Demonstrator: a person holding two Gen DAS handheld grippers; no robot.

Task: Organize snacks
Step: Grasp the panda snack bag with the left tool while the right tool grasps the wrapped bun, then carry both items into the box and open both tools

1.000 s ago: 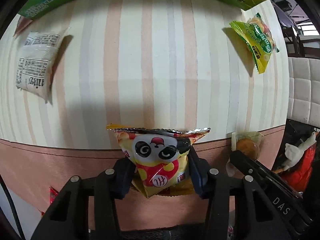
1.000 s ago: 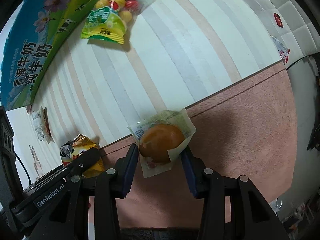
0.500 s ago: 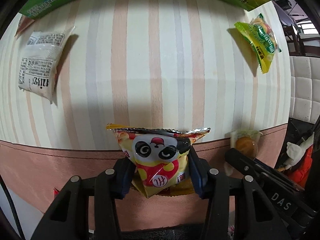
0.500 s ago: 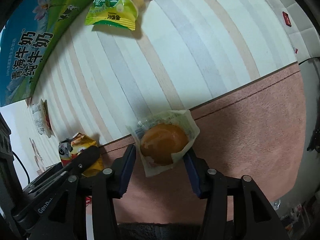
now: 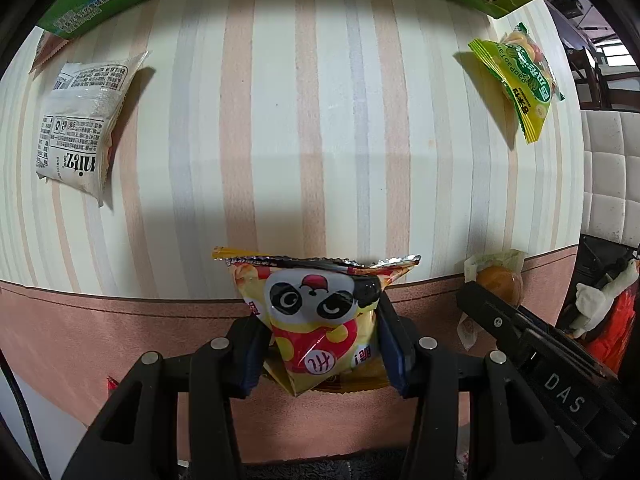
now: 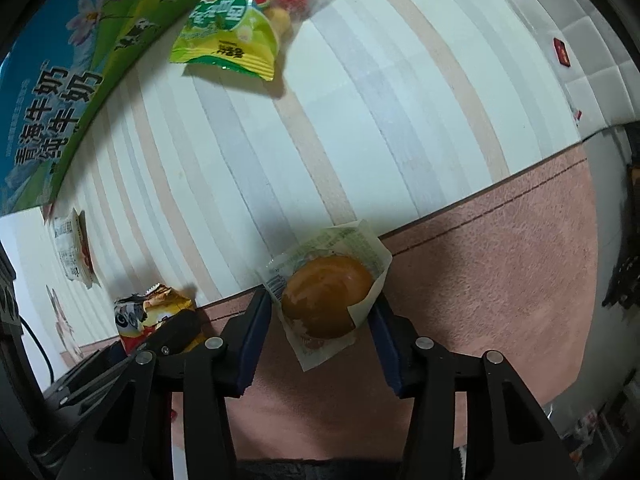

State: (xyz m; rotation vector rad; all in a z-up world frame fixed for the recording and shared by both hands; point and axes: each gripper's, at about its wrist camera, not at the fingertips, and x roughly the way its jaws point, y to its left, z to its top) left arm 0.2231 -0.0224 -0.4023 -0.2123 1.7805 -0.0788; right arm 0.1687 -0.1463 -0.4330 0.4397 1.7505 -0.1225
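My left gripper [image 5: 320,316] is shut on a yellow snack bag with a panda face [image 5: 316,304], held over the pink border of the striped tablecloth [image 5: 320,120]. My right gripper [image 6: 320,300] holds a wrapped round brown bun [image 6: 328,296] by its clear wrapper. Its jaws are closing, and both pads touch the wrapper's sides. In the left wrist view the bun [image 5: 498,284] and the right gripper's body appear low on the right. In the right wrist view the panda bag [image 6: 152,308] appears at lower left.
A white printed packet [image 5: 78,120] lies at far left. A green bag of coloured candy balls [image 6: 236,28] lies at far right near a green-and-blue milk box [image 6: 52,100] along the far edge. A padded white seat [image 5: 608,168] stands to the right.
The right gripper has carried the bun a little toward the candy bag, which now looms larger. Its jaws widened slightly around the wrapper. The left gripper and panda bag have stayed put.
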